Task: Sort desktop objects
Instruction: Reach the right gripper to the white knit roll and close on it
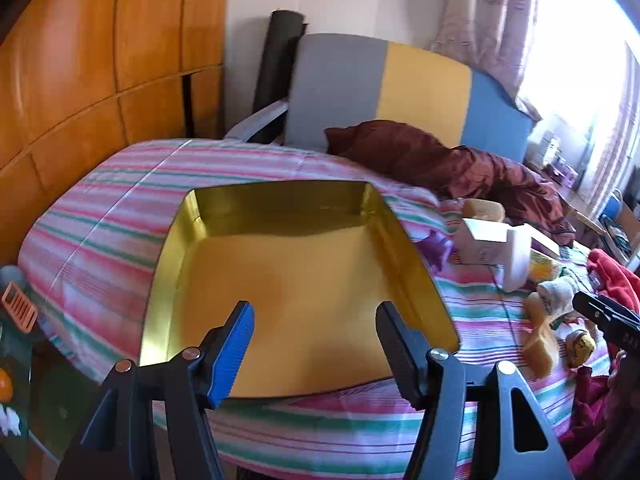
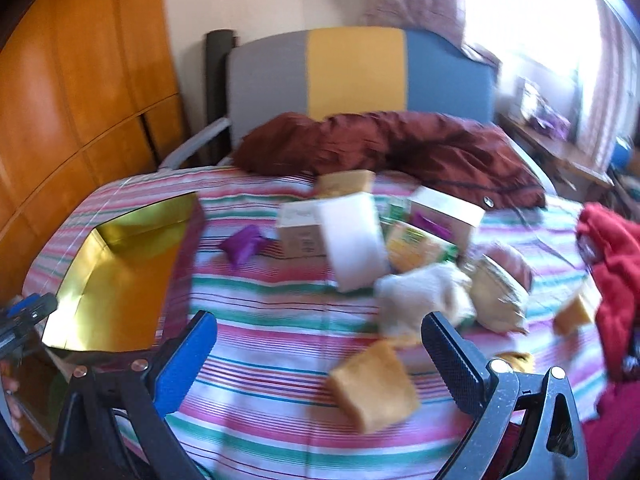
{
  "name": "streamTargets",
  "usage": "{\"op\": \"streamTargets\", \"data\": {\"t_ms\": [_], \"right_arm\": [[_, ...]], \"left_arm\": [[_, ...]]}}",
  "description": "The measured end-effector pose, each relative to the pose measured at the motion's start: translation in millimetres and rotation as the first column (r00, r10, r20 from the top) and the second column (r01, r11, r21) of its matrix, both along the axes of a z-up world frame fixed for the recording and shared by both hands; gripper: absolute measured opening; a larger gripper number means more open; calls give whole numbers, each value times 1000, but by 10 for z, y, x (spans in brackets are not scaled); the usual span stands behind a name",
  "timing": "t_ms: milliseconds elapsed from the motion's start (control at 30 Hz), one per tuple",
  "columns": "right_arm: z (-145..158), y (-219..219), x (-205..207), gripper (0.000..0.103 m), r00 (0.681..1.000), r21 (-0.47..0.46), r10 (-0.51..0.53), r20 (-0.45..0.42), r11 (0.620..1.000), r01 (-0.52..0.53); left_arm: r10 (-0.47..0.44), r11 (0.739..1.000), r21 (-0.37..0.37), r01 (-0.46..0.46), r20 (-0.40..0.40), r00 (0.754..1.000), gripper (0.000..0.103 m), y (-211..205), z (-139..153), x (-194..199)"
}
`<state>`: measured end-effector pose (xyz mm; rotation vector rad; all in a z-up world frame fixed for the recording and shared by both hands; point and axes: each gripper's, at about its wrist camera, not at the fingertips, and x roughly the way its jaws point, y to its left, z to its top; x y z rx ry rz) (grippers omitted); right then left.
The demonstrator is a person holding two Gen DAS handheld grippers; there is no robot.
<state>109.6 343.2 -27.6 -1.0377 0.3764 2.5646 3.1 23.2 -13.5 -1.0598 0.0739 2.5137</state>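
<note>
An empty gold tin box point(image 1: 296, 276) lies on the striped bedsheet; it also shows in the right wrist view point(image 2: 116, 272) at the left. My left gripper point(image 1: 314, 344) is open and empty, just above the box's near edge. My right gripper point(image 2: 320, 356) is open and empty over the sheet, with a tan sponge block point(image 2: 374, 386) between its fingers' line of sight. Beyond it lie a white block point(image 2: 354, 240), a cream sock point(image 2: 424, 296), small cartons point(image 2: 446, 216), a yellow-green packet point(image 2: 418, 246) and a purple wrapper point(image 2: 242, 244). The right wrist view is blurred.
A maroon quilt point(image 2: 400, 148) lies by the grey, yellow and blue headboard point(image 2: 360, 72). Red cloth point(image 2: 612, 248) lies at the right. A wooden wardrobe point(image 1: 100, 60) stands left of the bed. The right gripper's tip point(image 1: 604, 312) shows at the left view's right edge.
</note>
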Motion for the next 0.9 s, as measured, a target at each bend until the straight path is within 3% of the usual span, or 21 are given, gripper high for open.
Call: {"op": "streamTargets", "data": {"t_ms": [167, 267, 500, 633, 900], "right_arm": [[8, 363, 178, 92, 997, -28, -75, 33, 997, 76], [-34, 487, 266, 86, 994, -31, -67, 83, 997, 69], [-181, 639, 315, 86, 991, -91, -37, 132, 995, 50], [-183, 613, 56, 86, 987, 10, 12, 158, 1000, -13], [-334, 586, -363, 94, 973, 126, 50, 226, 989, -80]], "left_arm": [[-117, 993, 36, 116, 5, 993, 64, 248, 46, 40], [-178, 983, 49, 178, 4, 984, 64, 417, 72, 90], [-262, 964, 68, 257, 75, 962, 64, 810, 31, 68], [-303, 953, 61, 298, 82, 950, 63, 993, 29, 103], [-352, 936, 64, 347, 129, 927, 64, 1294, -42, 78]]}}
